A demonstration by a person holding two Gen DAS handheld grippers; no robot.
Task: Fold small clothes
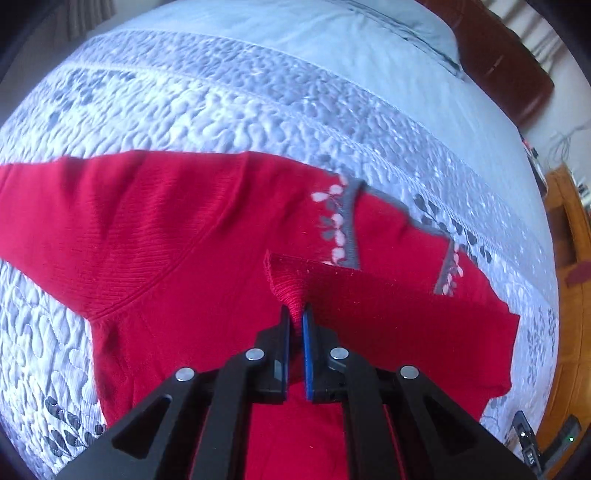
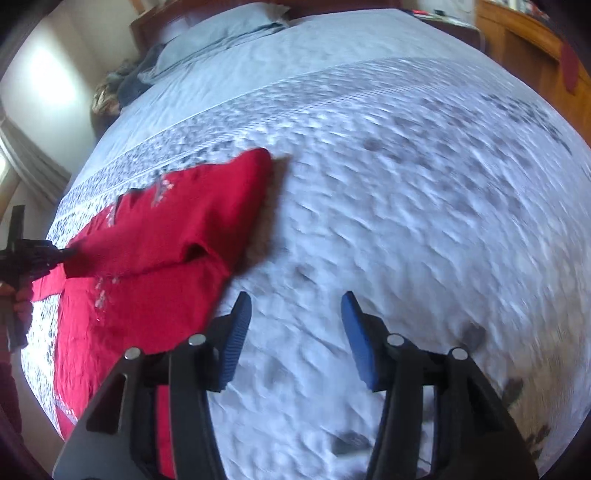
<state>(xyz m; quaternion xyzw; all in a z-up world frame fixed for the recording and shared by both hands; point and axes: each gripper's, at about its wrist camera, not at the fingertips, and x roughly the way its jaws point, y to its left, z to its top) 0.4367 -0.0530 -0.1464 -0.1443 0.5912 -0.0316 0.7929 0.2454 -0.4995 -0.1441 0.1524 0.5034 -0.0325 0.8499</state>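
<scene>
Left tongs [image 1: 296, 314] are clenched on a bunched edge of the red knit sweater with grey neckline and pink-and-grey leaf embroidery [image 1: 177, 236], blue pads pressed either side of the pinched fabric. The pinched part is a folded-over flap lifted off the sweater body, lying across its chest just below the grey neckline. In the right wrist view the same left tongs [image 2: 68, 254] show at the sweater's left edge, with a hand [image 2: 22, 299] behind them, fabric pulled up in a ridge.

Right tongs [image 2: 295, 306] are released, jaws standing well apart with nothing between them, hovering over bare quilt just beside the sweater's right edge, not touching it; this view is motion-blurred.

The sweater lies flat on the pale blue-grey quilted bedspread with dark leaf print [image 1: 229, 107], one sleeve spread out to the left of the body. Beyond the sweater lies a light blue pillow [image 1: 369, 33] against a brown headboard [image 1: 498, 55]. A wooden cabinet [image 1: 569, 236] stands to the sweater's right, off the bed.
</scene>
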